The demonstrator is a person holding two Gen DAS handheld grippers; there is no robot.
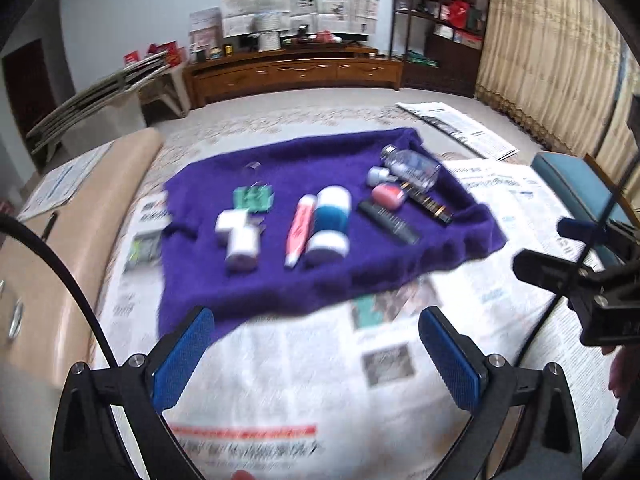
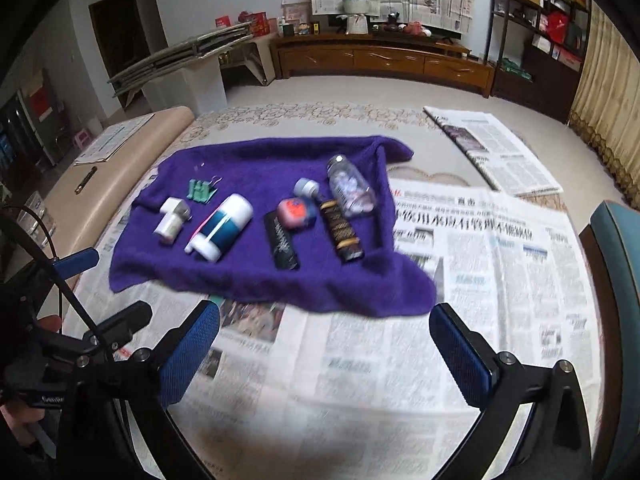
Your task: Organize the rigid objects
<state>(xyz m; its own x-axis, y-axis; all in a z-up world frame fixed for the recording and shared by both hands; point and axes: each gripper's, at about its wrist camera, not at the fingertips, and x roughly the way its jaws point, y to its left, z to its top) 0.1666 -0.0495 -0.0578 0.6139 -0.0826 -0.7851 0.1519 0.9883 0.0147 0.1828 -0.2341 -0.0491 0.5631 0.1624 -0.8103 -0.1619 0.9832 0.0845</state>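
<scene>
A purple towel (image 1: 280, 280) (image 2: 248, 280) lies on a newspaper-covered table with small items in a row on it. They include a white plug-shaped piece (image 1: 238, 238) (image 2: 172, 220), green clips (image 1: 254, 198) (image 2: 200, 191), a pink tube (image 1: 300, 228), a blue-and-white bottle (image 1: 330, 228) (image 2: 224, 226), a black bar (image 1: 388, 222) (image 2: 280, 246), a pink cap (image 1: 387, 196) (image 2: 294, 210), a dark patterned tube (image 1: 428, 204) (image 2: 344, 232) and a clear bottle (image 1: 412, 168) (image 2: 350, 186). My left gripper (image 1: 316, 356) stands open and empty before the towel's near edge. My right gripper (image 2: 324, 356) is likewise open and empty.
Newspaper (image 2: 480, 280) covers the table. A beige bench (image 1: 60, 240) runs along the left, a blue chair (image 2: 616, 264) stands at the right. The right gripper (image 1: 580, 284) shows at the left wrist view's right edge, the left gripper (image 2: 80, 320) in the right wrist view's lower left.
</scene>
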